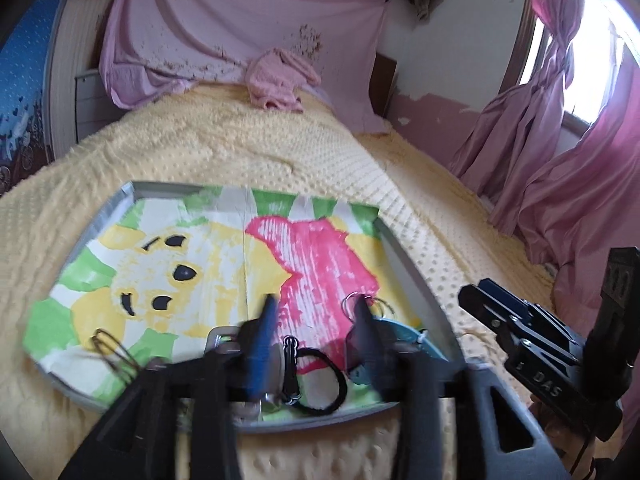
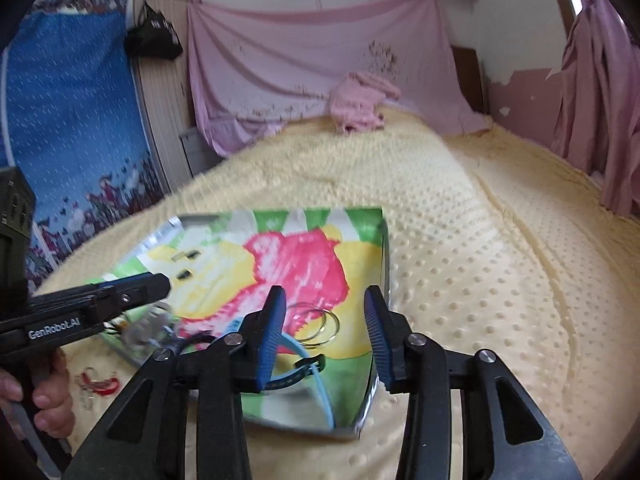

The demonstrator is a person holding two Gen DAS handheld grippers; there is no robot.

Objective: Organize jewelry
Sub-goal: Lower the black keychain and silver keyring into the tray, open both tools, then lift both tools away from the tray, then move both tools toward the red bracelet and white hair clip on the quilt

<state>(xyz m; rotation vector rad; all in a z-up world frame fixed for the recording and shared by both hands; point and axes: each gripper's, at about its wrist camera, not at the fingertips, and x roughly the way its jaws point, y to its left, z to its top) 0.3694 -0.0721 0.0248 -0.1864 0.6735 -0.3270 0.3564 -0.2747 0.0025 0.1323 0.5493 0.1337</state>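
Observation:
A metal tray (image 1: pixel 404 258) lined with a cartoon picture lies on the yellow blanket. At its near end are a black hair tie (image 1: pixel 322 382), a thin black clip (image 1: pixel 291 364), a light blue band (image 1: pixel 406 331), thin hoop rings (image 1: pixel 385 306) and a brown hairpin (image 1: pixel 114 350). My left gripper (image 1: pixel 316 308) hovers open over these, with nothing between its pads. My right gripper (image 2: pixel 325 296) is open above the gold hoops (image 2: pixel 318 326) and the blue band (image 2: pixel 306 364), holding nothing. The tray's rim (image 2: pixel 386 264) runs beside it. Each view shows the other gripper from the side (image 1: pixel 470 295) (image 2: pixel 162 280).
The tray sits on a bed with a dotted yellow blanket (image 2: pixel 460 264). A pink cloth bundle (image 1: pixel 280 80) lies at the far end under a hanging pink sheet. Pink curtains (image 1: pixel 560 168) hang on the right. A small red item (image 2: pixel 98 384) lies on the blanket left of the tray.

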